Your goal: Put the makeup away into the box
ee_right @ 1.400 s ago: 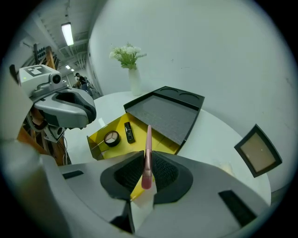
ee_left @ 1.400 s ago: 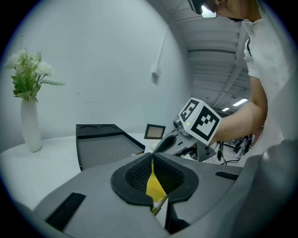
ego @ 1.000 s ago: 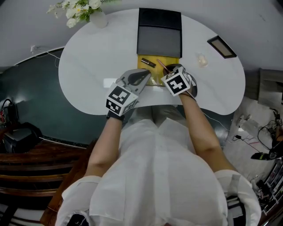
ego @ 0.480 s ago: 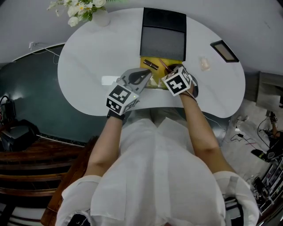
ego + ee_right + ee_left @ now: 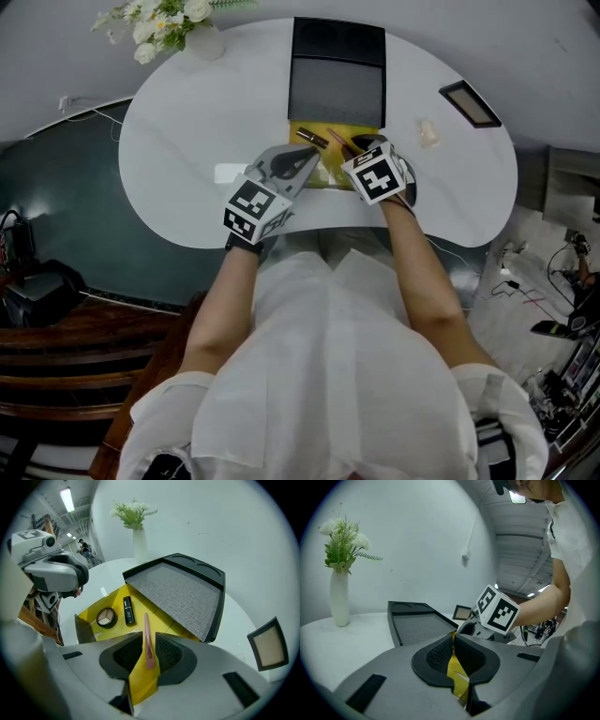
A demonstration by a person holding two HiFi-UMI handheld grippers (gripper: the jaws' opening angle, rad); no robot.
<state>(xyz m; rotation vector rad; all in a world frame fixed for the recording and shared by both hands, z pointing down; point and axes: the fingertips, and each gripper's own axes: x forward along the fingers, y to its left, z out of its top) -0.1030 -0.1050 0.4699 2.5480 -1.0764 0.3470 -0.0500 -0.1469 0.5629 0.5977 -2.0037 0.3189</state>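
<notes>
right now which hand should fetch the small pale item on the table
Right gripper: the pale item lies on its side, and its fingers have just been opening with the pink brush between them. The left gripper clamps the yellow box.

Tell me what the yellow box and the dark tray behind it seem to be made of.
The yellow box looks like thin matte card: its walls are folded flaps with creases. The dark tray seems rigid board or plastic, I cannot tell which, with a raised rim and a grey, woven-looking lining.
</notes>
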